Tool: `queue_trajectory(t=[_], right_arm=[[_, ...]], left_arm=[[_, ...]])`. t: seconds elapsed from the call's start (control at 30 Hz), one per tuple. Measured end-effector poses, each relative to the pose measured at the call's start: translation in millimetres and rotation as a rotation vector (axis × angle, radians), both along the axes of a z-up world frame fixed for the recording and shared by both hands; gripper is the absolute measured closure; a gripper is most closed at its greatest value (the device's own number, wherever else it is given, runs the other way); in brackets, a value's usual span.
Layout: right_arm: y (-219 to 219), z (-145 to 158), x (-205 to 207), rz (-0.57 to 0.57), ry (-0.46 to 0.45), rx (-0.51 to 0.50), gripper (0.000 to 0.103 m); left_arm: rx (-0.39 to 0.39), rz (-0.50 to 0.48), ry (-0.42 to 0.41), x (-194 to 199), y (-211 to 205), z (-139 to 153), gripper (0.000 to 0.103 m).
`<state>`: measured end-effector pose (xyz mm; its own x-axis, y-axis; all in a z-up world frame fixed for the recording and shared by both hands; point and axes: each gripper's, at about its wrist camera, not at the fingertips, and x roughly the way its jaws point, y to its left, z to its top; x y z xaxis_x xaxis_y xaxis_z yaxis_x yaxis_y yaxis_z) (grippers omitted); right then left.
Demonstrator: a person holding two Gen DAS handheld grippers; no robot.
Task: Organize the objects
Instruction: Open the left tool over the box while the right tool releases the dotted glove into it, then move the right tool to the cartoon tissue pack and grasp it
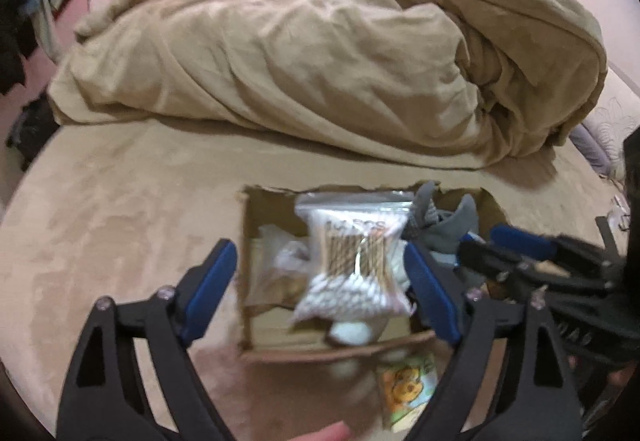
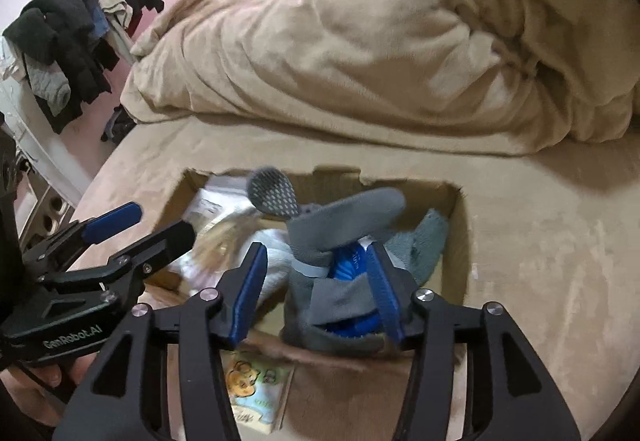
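Bed (image 1: pixel 120 209): tan plush cover, broad bare area at left of frame. Duvet (image 1: pixel 304 65): beige, rumpled, heaped across upper frame. Cardboard box (image 1: pixel 256 351): torn rim, open top, centre frame on the bed cover. Grey socks (image 2: pixel 344 217): fleecy, dotted soles, inside box at right. Cotton-swab bag (image 1: pixel 354 265): clear zip pouch, wooden sticks, white tips, blurred, over box between left gripper (image 1: pixel 320 293) fingers. Left gripper: spread wide, touching nothing. Right gripper (image 2: pixel 320 289): fingers apart around socks; contact unclear. Illustrated card (image 2: pixel 256 389): flat, just below box.

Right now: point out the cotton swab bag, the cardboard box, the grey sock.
cotton swab bag (image 1: pixel 354 261), left wrist view, on its middle.
cardboard box (image 1: pixel 320 355), left wrist view, on its near wall.
grey sock (image 2: pixel 344 219), right wrist view, on its foot.
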<state>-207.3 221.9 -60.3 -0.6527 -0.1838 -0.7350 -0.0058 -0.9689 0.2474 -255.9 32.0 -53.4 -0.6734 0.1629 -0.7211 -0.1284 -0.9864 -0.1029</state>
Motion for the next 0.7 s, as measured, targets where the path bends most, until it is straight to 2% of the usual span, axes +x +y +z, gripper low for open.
queue_trajectory(t=[0.23,0.47,0.6,0.7], right_arm=[[-13.1,39.1,40.6,-0.006,0.055,0.053,0.045],[-21.1,65.9,79.2,-0.039,0.075,0.072,0.042],[-26.4,80.1,101.6,-0.041,0.094,0.080,0.042],[-30.0,88.6,117.0,-0.043,0.106,0.082,0.041]], left_arm=[[-0.017,0.013,0.006,46.3,-13.5,20.7,0.015],[0.025,0.037,0.016,100.4,-35.0,48.8,0.015],[0.017,0.058,0.070,127.8,-45.3,73.7,0.015],[0.043,0.069,0.088,144.0,-51.7,84.5,0.015]])
